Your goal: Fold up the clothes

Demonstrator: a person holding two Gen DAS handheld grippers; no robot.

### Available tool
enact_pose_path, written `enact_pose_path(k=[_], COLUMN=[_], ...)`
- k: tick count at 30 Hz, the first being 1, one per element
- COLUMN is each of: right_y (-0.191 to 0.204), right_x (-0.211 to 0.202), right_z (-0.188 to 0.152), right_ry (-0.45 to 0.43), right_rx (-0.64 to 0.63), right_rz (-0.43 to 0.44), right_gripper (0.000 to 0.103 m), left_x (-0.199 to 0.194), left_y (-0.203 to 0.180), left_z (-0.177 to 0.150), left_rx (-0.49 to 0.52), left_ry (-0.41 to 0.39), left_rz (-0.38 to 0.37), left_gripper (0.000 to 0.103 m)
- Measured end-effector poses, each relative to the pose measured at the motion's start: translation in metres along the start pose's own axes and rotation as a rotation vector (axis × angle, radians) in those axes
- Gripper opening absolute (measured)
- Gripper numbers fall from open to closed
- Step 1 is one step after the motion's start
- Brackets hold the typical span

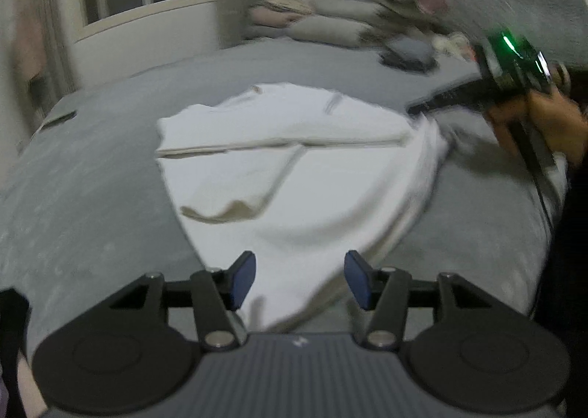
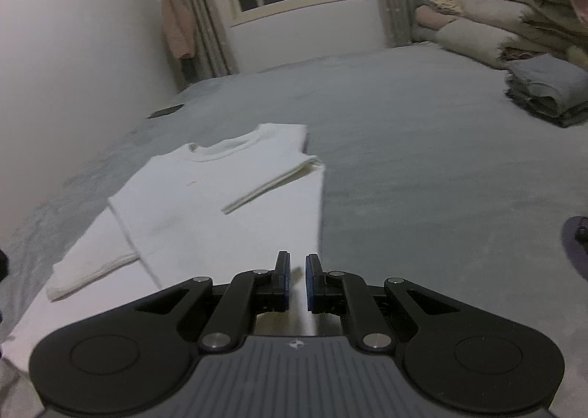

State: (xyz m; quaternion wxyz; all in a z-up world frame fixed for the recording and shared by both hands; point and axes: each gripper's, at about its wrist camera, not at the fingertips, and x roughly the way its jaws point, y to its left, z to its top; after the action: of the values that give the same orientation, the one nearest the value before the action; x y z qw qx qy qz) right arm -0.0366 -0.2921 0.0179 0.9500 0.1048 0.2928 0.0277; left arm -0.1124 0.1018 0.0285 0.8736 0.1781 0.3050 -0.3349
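1. Shirt (image 1: 294,175) hem lies between our left gripper (image 1: 299,280), whose blue pads stand apart, gripping nothing.
2. Our right gripper (image 2: 297,282) is clenched on the shirt's side edge, probably to hold the fold taut.
3. Both sleeves are folded inward.
4. Beyond the collar, bare grey bed (image 2: 422,160) leaves room.
5. Farthest, stacked bedding (image 1: 367,6).

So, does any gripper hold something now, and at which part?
The right gripper is shut on the white shirt at its hem edge. The left gripper is open and holds nothing.
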Motion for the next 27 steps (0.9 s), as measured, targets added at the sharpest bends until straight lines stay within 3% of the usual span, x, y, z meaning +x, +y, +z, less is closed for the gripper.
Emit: enact_pose_path(k=[4, 6, 11, 14, 16, 18, 27], right_y=[-0.002, -0.004, -0.011, -0.013, -0.015, -0.018, -0.016], right_x=[-0.003, -0.007, -0.017, -0.023, -0.030, -0.035, -0.048], right_z=[-0.001, -0.001, -0.004, -0.006, -0.006, -0.006, -0.011], right_ry=[0.009, 0.004, -0.005, 0.000, -0.010, -0.020, -0.009], right_rx=[-0.022, -0.028, -0.040, -0.058, -0.062, -0.062, -0.136], right_rz=[0.010, 0.023, 0.041, 0.071, 0.107, 0.144, 0.273], right_gripper=[0.009, 0.009, 0.031, 0.038, 0.040, 0.043, 0.048], left_x=[0.011, 0.012, 0.015, 0.019, 0.020, 0.021, 0.016], left_y=[-0.015, -0.014, -0.008, -0.002, 0.000, 0.004, 0.022], left_z=[-0.010, -0.011, -0.012, -0.009, -0.008, -0.006, 0.005], left_rx=[0.111, 0.119, 0.125, 0.103, 0.089, 0.073, -0.034], left_ry=[0.062, 0.060, 0.061, 0.069, 0.073, 0.074, 0.020], left_rz=[0.020, 0.021, 0.039, 0.039, 0.040, 0.047, 0.065], left_gripper=[0.053, 0.057, 0.061, 0.047, 0.021, 0.014, 0.010])
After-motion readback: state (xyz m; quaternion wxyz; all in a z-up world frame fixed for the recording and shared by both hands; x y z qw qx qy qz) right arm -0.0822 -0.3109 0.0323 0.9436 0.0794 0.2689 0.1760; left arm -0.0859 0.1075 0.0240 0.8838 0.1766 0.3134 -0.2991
